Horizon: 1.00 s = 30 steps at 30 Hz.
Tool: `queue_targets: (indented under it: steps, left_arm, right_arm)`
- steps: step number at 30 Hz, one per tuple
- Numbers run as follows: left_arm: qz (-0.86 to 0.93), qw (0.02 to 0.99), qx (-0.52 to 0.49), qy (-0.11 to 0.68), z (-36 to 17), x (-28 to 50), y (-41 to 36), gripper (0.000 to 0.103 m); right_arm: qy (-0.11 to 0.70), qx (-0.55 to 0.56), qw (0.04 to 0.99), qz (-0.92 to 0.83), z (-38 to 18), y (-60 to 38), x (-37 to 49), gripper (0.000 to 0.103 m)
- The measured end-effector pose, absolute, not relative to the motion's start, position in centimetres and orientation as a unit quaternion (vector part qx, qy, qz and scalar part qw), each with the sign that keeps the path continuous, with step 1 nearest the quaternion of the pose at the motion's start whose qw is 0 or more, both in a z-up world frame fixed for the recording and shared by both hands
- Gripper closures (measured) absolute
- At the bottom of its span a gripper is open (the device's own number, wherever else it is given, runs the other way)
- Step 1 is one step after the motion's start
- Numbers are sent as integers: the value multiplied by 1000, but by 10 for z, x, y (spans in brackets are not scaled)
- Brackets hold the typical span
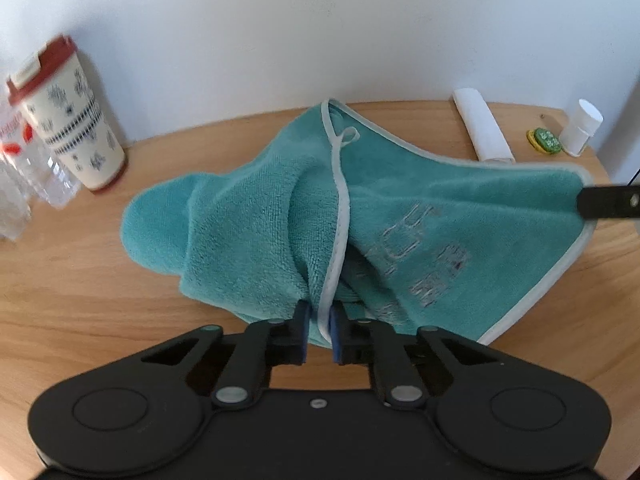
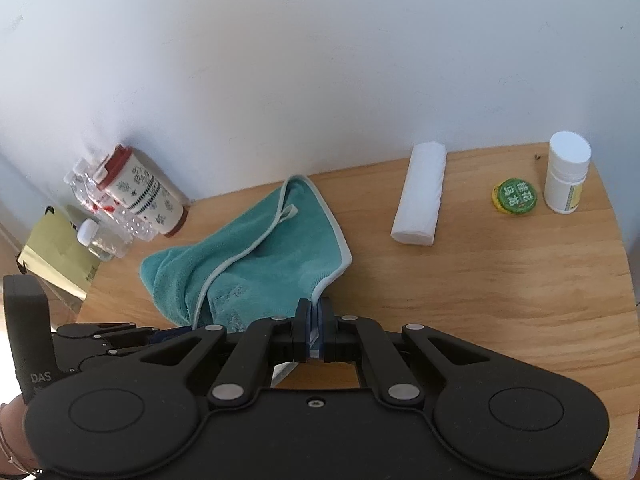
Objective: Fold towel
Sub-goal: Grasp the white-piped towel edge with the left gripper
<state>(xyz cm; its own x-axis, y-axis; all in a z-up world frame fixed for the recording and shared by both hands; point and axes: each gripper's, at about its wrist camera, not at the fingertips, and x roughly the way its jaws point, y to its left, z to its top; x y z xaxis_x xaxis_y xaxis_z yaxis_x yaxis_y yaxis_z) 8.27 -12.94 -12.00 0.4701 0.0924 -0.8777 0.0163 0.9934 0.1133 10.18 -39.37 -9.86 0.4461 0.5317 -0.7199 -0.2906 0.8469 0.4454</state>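
The teal towel is lying bunched at the centre of the wooden table; the left gripper is pinching its white-piped edge at lower centre of the left wrist view; the right gripper is clamping a corner of it at lower centre of its own frame; a patterned tumbler is standing at upper left; a white roll and a white bottle are sitting at right.

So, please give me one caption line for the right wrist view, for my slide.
Right gripper pinching a corner of the teal towel on the wooden table.
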Motion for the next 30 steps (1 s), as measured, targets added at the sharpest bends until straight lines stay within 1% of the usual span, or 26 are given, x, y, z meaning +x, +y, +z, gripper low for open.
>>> queue_targets:
  steps: [5,7,10,15,26,29,30]
  left_arm:
    - [32,858,44,511,-104,82,-120,94]
    - [32,862,42,505,-96,80,-116,94]
    - [35,871,62,486,-79,72,-115,94]
    - [40,877,77,472,-65,60,-112,94]
    - [47,878,48,475,-57,40,-80,96]
    - [19,878,34,476,-57,37,-74,95]
    - [5,878,33,477,-58,37,-74,93]
  right_arm:
    - [458,107,845,254,-95,-396,97,100]
    - [452,124,847,250,-91,-402,96,100]
    - [441,141,852,245,-81,-409,94,100]
    - [433,128,857,248,-69,-411,89,100]
    - [405,113,861,285,-30,-392,57,100]
    - [404,91,870,268,-26,-383,55,100]
    - [409,95,869,261,-27,-383,55,100]
